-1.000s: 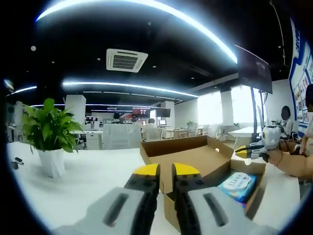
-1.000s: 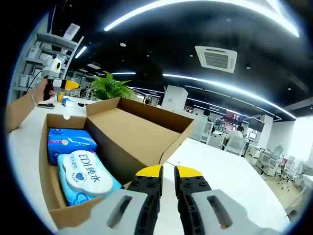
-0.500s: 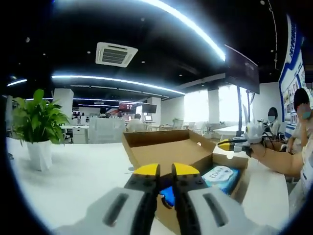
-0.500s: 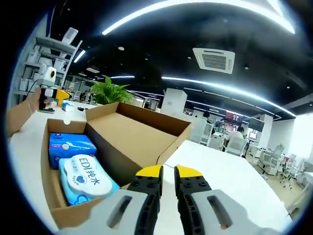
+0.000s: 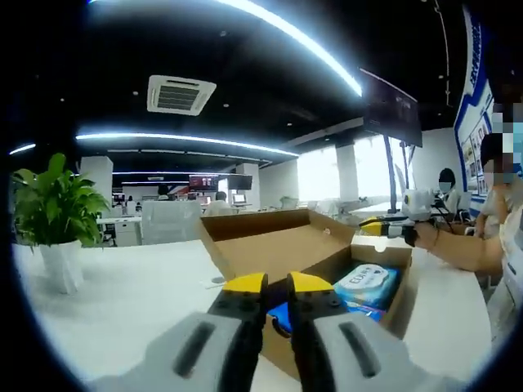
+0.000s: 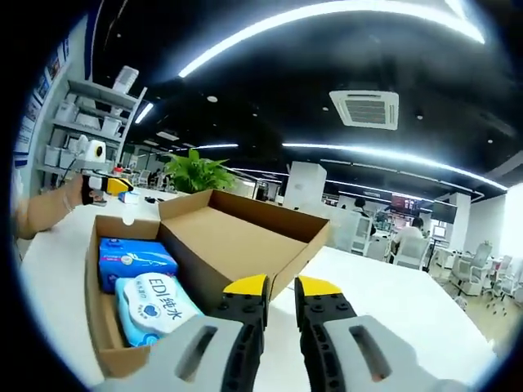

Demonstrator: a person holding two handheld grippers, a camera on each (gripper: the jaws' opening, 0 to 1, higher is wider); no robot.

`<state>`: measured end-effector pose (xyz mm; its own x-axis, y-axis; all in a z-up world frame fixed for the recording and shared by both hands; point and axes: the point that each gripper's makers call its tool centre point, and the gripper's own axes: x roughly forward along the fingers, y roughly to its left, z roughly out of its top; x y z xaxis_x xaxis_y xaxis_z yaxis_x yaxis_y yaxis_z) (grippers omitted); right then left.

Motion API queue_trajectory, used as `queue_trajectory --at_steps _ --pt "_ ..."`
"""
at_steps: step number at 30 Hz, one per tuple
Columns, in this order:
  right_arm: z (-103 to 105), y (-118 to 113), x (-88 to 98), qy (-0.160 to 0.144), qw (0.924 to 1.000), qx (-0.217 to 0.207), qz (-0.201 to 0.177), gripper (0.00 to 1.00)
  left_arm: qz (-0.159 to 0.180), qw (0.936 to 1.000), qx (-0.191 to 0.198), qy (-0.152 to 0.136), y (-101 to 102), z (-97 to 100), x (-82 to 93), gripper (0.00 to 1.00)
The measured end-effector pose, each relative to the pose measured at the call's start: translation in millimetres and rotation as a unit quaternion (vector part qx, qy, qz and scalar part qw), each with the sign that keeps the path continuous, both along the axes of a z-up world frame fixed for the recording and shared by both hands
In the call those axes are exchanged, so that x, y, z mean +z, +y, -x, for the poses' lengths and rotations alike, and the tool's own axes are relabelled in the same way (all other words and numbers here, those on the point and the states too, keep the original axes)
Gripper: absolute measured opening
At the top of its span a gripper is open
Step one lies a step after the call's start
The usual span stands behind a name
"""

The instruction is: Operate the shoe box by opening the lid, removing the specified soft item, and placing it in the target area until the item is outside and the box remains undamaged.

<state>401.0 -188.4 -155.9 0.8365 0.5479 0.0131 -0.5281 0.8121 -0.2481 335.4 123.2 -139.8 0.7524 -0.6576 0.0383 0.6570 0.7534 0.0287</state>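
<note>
Right gripper view: 2 soft wipe packs (image 6: 151,298) lie lower left inside the open brown cardboard shoe box (image 6: 237,237), left of the right claw (image 6: 280,287), nearly closed, empty.

Open-plan office: desks (image 5: 122,233), chairs (image 6: 470,273)

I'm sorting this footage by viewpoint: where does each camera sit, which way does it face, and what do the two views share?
Left gripper view: rides the left gripper, facing the open shoe box across the white table; own jaws nearly closed.
Right gripper view: rides the right gripper, facing the box's other side; a forearm appears.
Shared: the box, the wipes pack, the potted plant.
</note>
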Motion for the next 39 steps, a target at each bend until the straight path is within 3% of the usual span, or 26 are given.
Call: queue_trajectory --at_steps 8,26,39 --pt "3 9 -2.1 -0.001 0.9999 0.017 -0.001 0.15 0.007 0.9999 -0.010 -0.004 -1 4.9 4.2 0.10" --pt "6 5 6.9 -0.009 0.9992 0.036 -0.016 0.19 0.005 0.9998 -0.019 -0.001 -7 5.0 1.1 0.10" --pt "15 11 17.1 -0.009 0.9964 0.068 -0.050 0.21 0.001 0.9996 -0.028 -0.002 -11 7.6 0.9 0.10"
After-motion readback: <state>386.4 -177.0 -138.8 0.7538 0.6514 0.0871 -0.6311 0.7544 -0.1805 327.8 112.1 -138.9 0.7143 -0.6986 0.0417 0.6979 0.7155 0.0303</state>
